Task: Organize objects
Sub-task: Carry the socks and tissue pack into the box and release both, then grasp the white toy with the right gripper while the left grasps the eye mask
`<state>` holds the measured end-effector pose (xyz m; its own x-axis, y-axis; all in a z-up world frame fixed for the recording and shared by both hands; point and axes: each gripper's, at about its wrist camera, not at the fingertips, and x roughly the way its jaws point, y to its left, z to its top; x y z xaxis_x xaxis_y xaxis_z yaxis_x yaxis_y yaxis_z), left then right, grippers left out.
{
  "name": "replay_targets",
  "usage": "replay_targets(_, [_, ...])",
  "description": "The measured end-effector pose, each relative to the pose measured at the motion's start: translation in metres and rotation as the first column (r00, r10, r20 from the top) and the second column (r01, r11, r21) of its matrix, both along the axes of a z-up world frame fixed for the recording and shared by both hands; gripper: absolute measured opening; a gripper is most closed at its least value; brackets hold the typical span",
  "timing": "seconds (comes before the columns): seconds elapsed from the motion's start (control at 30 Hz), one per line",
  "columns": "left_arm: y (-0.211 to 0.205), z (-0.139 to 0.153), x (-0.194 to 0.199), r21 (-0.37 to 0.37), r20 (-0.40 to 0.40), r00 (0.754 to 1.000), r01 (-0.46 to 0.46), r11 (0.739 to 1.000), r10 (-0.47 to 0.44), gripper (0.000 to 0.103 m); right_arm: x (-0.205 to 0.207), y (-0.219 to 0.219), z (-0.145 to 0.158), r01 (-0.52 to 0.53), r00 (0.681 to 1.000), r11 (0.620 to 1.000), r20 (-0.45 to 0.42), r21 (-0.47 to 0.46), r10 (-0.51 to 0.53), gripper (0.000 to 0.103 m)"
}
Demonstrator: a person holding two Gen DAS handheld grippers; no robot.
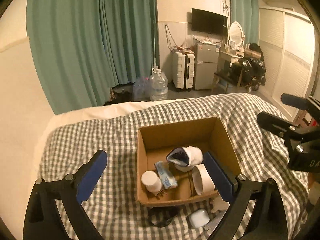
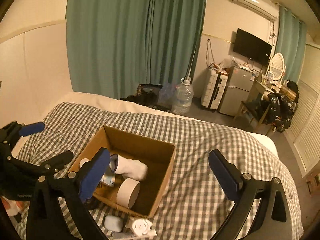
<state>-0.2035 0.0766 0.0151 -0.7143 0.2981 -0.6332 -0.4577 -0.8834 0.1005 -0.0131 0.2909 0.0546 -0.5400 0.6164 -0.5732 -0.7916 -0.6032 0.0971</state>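
Both claws spread wide, gripping nothing: left claw (image 1: 154,177), right claw (image 2: 160,176). White case (image 1: 199,218) on bed (image 1: 112,140) before box (image 1: 180,136). Inside box: tape roll (image 1: 202,179), cup (image 1: 151,181), sock (image 1: 186,156).

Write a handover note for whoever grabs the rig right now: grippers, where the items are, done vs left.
Left gripper: open, empty, above the near left side of the cardboard box.
Right gripper: open, empty, above the box's right side.
In the box: white sock, tape roll, tissue pack, white cup.
Left on the checked blanket, just in front of the box: small white case, white plug adapter, and a dark item I cannot identify.
Next, probably: pick those up and drop them in.
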Motion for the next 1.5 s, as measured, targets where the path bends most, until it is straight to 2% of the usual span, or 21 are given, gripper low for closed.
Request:
replay_targets(0.2, [-0.019,0.006,0.019,0.006,-0.008,1.000,-0.011,1.000,0.011,0.102,0.015,-0.017,0.010,-0.003,1.000,1.000,0.000,-0.017,0.003,0.100])
replay_targets(0.37, [-0.033,-0.007,0.033,-0.007,-0.003,0.999,-0.049,0.999,0.049,0.102,0.023,-0.032,0.000,-0.030,1.000,0.999,-0.005,-0.038,0.030,0.100])
replay_targets(0.67, [-0.047,-0.069,0.037,-0.002,0.091,0.989,-0.118,0.993,0.118,0.103,0.017,-0.057,-0.057,-0.074,0.995,0.993,0.061,-0.092,0.080,0.100])
replay_targets(0.87, [-0.045,-0.101,0.036,-0.017,0.130,0.983,-0.126,0.992,0.127,0.103,0.011,-0.053,-0.089,-0.097,0.992,0.982,0.060,-0.161,0.108,0.100])
replay_targets(1.13, [-0.041,-0.134,0.033,-0.039,0.183,0.973,-0.133,0.990,0.138,0.103,-0.005,-0.049,-0.125,-0.101,0.988,0.973,0.094,-0.207,0.123,0.100])
replay_targets(1.33, [-0.033,-0.154,0.032,-0.054,0.191,0.974,-0.116,0.992,0.124,0.103,-0.013,-0.044,-0.156,-0.086,0.984,0.962,0.130,-0.260,0.124,0.100])
replay_targets(1.5, [-0.022,-0.169,0.027,-0.086,0.208,0.972,-0.097,0.992,0.113,0.103,-0.017,-0.039,-0.171,-0.081,0.981,0.951,0.146,-0.297,0.129,0.100])
